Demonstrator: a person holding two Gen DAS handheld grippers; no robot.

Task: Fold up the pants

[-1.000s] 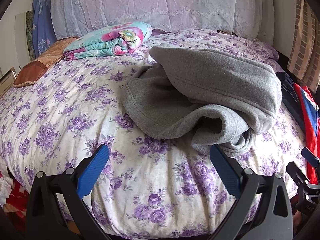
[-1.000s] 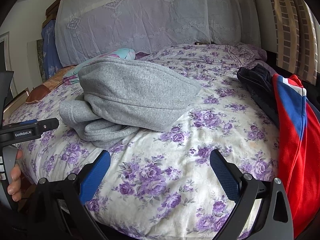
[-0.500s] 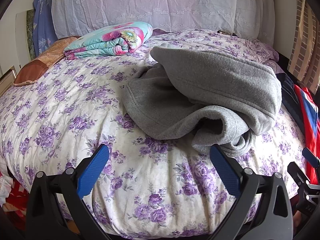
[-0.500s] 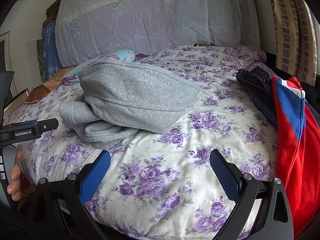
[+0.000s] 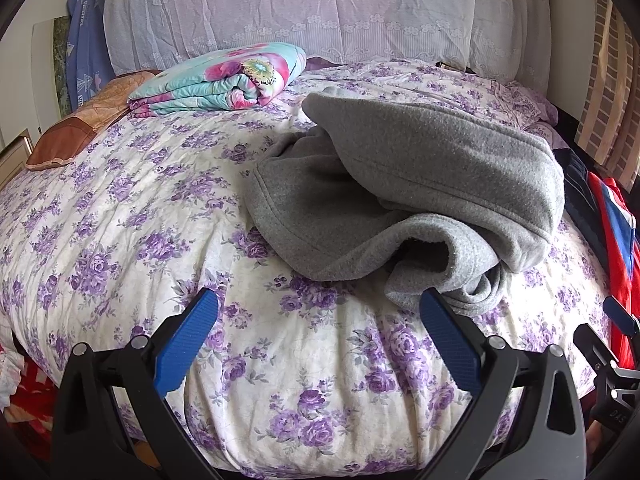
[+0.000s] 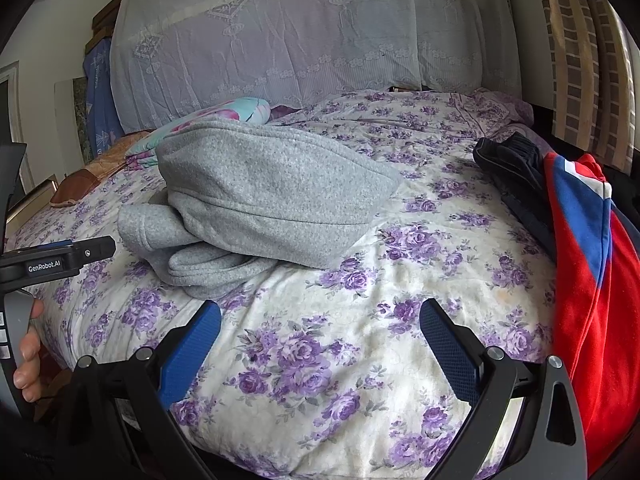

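Observation:
Grey fleece pants [image 5: 420,184] lie in a loose, bunched heap on the purple-flowered bedspread [image 5: 120,208], right of centre in the left wrist view. The same heap of pants [image 6: 264,196] sits left of centre in the right wrist view, with a rolled leg at its near side. My left gripper [image 5: 318,304] is open just short of the heap's near edge, holding nothing. My right gripper [image 6: 320,318] is open over bare bedspread [image 6: 432,272], to the right of the pants and apart from them.
A folded floral quilt [image 5: 224,80] and a brown pillow [image 5: 76,132] lie at the far left. Red-and-blue clothing [image 6: 588,280] and a dark garment [image 6: 516,168] lie along the bed's right edge. A lace-covered headboard [image 5: 320,8] stands behind. A hand [image 6: 28,356] holds the left gripper's body [image 6: 48,266].
Both views have shifted only slightly; the pants lie as before and both grippers stay open.

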